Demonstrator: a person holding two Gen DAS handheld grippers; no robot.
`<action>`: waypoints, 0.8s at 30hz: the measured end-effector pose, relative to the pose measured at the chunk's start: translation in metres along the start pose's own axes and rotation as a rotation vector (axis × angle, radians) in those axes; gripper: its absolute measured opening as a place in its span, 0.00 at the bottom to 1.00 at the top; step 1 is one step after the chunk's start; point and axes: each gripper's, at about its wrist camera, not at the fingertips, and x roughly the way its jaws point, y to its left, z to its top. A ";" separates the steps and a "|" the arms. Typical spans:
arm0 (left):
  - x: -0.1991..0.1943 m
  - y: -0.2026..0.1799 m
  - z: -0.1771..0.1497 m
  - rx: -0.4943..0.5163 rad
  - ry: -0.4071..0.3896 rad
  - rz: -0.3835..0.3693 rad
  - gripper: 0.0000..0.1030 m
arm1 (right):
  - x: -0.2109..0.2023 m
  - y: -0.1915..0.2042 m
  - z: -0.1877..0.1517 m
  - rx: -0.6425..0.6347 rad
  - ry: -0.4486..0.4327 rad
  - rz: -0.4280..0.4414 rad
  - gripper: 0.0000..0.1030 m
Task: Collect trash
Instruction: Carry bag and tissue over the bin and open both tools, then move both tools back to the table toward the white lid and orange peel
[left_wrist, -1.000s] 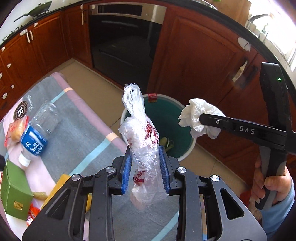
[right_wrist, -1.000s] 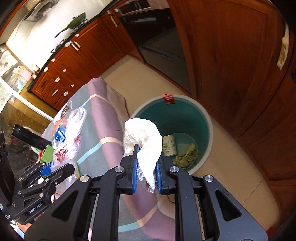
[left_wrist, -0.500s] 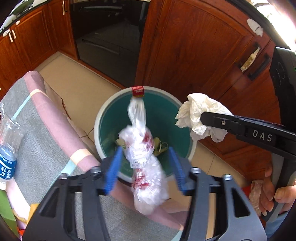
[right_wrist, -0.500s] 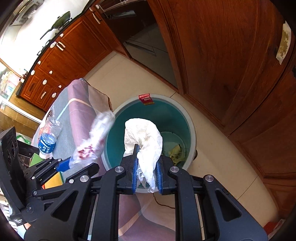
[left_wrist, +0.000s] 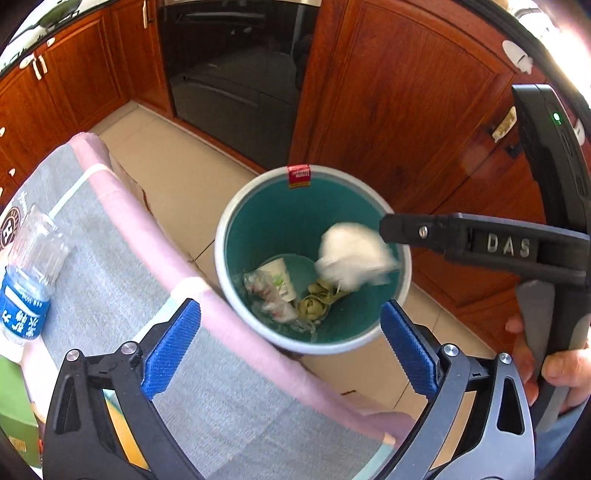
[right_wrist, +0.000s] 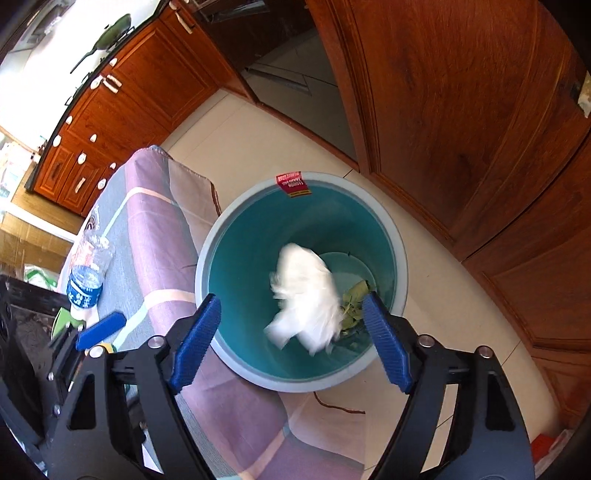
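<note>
Tissue (right_wrist: 306, 295), a blurred white wad, is dropping into the teal bin (right_wrist: 397, 236) on the floor right of the surface (left_wrist: 92, 258). My right claw (right_wrist: 291, 343) and left claw (left_wrist: 291, 343) are both opening, nothing between them, held above the bin so trash falls inside.

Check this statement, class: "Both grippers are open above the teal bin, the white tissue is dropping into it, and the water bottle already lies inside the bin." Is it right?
Not quite. The water bottle is not inside the teal bin; the left wrist view shows it lying on the striped cloth on the table. The rest stands: left gripper and right gripper have nothing between their opening jaws, and the white tissue is falling in.
</note>
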 end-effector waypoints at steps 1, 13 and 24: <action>-0.001 0.002 -0.002 -0.004 0.003 -0.001 0.95 | 0.001 0.001 -0.001 0.004 0.009 -0.007 0.75; -0.046 0.020 -0.038 -0.067 -0.035 -0.003 0.95 | -0.015 0.023 -0.021 -0.003 0.020 -0.037 0.82; -0.106 0.054 -0.098 -0.137 -0.094 0.058 0.96 | -0.038 0.085 -0.063 -0.105 0.009 -0.007 0.82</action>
